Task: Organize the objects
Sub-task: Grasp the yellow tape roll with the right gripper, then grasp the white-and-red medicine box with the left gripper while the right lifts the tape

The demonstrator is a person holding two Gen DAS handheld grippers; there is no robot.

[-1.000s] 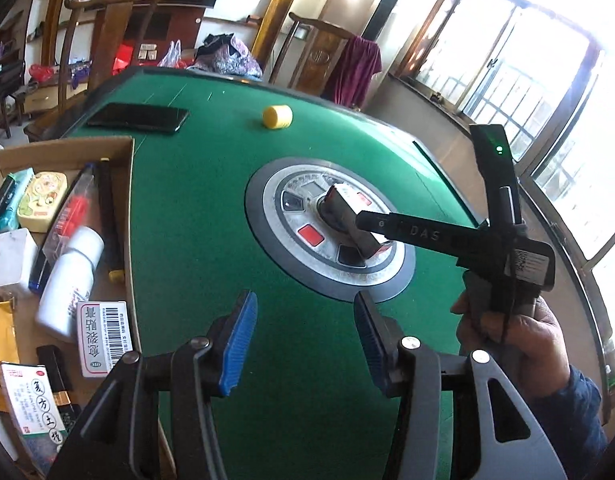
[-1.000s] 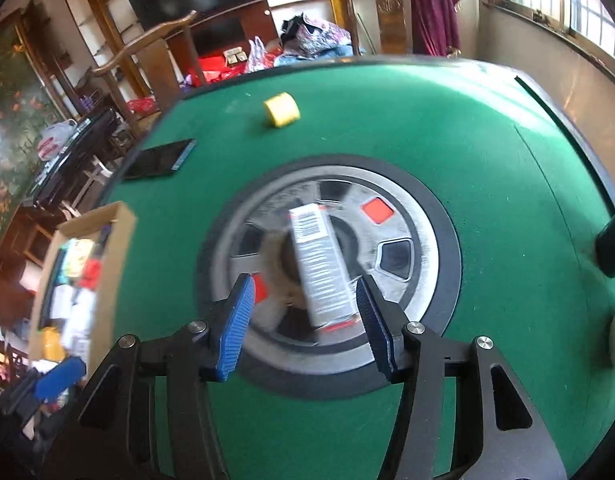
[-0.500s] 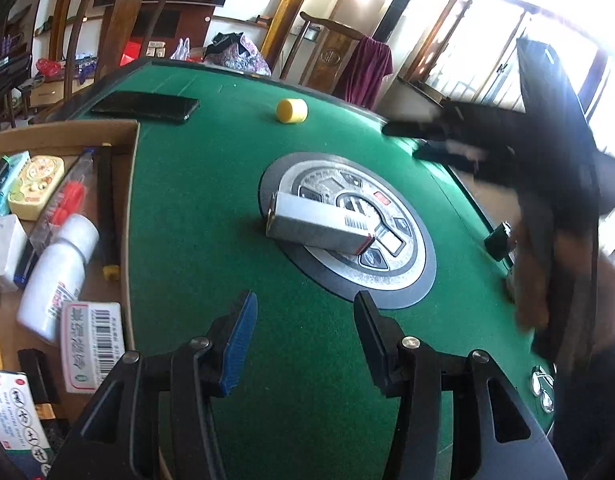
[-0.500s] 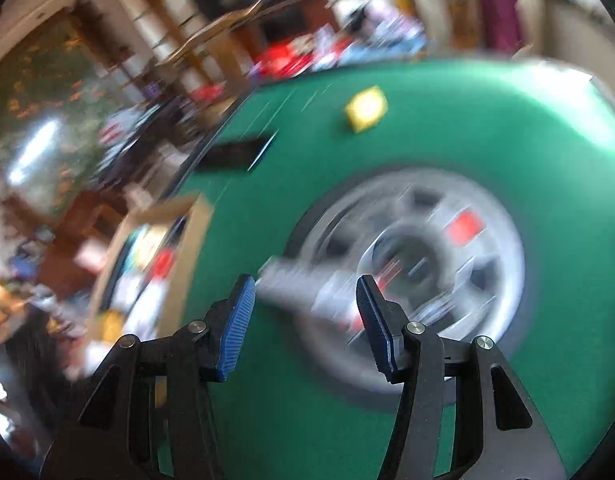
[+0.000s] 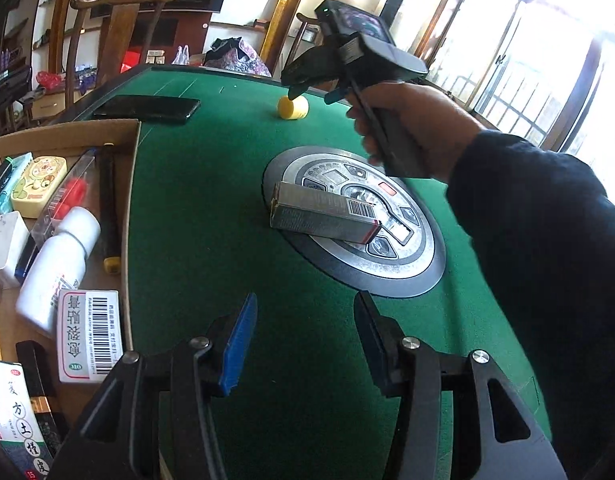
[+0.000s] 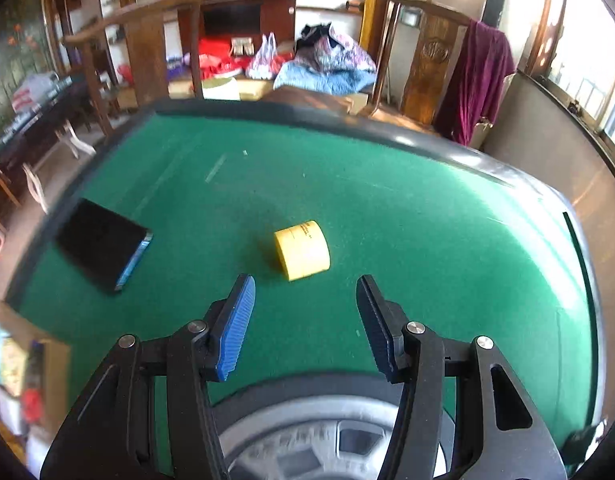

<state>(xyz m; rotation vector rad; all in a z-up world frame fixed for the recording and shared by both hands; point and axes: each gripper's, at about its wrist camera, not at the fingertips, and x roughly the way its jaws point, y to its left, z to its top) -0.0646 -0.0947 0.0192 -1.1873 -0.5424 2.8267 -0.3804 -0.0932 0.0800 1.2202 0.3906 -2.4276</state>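
A small yellow cylinder (image 6: 303, 249) lies on its side on the green felt, just beyond my right gripper (image 6: 305, 304), which is open with nothing between its fingers. The left wrist view shows the same yellow cylinder (image 5: 293, 107) far off, with the right gripper (image 5: 313, 90) hovering over it in a person's hand. A long silver box (image 5: 323, 218) lies across the edge of the round grey panel (image 5: 415, 264). My left gripper (image 5: 305, 320) stands open and empty over the near felt. A cardboard box (image 5: 127, 184) at left holds bottles, cartons and pens.
A black phone (image 6: 101, 246) lies flat on the felt left of the cylinder, also the phone (image 5: 147, 108) near the box's far corner. Wooden chairs (image 6: 147, 48) and clutter stand beyond the table's far rim (image 6: 387, 128). A sleeve (image 5: 547, 260) crosses the right side.
My right gripper let go of the silver box, which now lies on the panel's edge, and swung across to the far side above the yellow cylinder. The left gripper barely moved.
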